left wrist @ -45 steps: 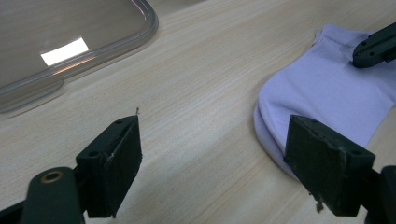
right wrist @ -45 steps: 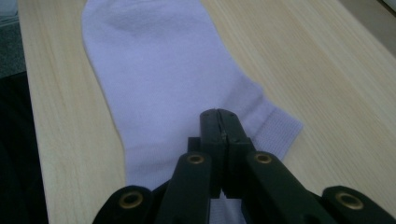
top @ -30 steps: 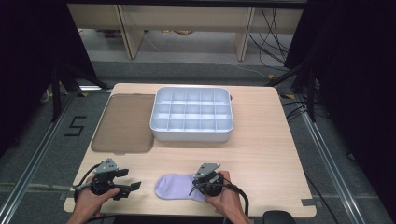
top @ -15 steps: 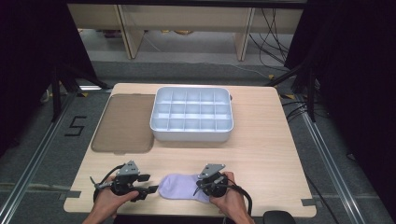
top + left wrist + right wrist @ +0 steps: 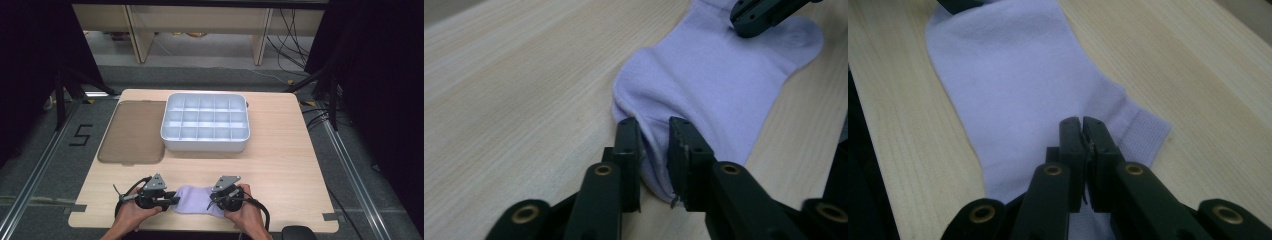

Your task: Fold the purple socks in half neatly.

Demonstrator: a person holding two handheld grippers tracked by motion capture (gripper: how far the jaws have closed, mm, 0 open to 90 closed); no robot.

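A lilac sock (image 5: 195,206) lies flat near the table's front edge, between my two grippers. My left gripper (image 5: 172,201) is at its left end. Its jaws have just been closing, and a raised fold of the sock (image 5: 714,85) is pinched between them at my left gripper (image 5: 655,125). My right gripper (image 5: 212,204) stands at the sock's right end. In the right gripper view the sock (image 5: 1018,85) runs under my right gripper (image 5: 1082,122), whose jaws are shut on the fabric near the ribbed cuff. The right gripper's tip (image 5: 764,12) shows at the sock's far end.
A white tray (image 5: 205,145) divided into several compartments stands at the table's middle back. A flat brown lid (image 5: 132,132) lies to its left. Bare wooden table (image 5: 280,165) stretches to the right of the sock and between the sock and the tray.
My left gripper has moved right to the sock's left end and closed its jaws on the fabric. The right gripper has stayed where it was on the sock.
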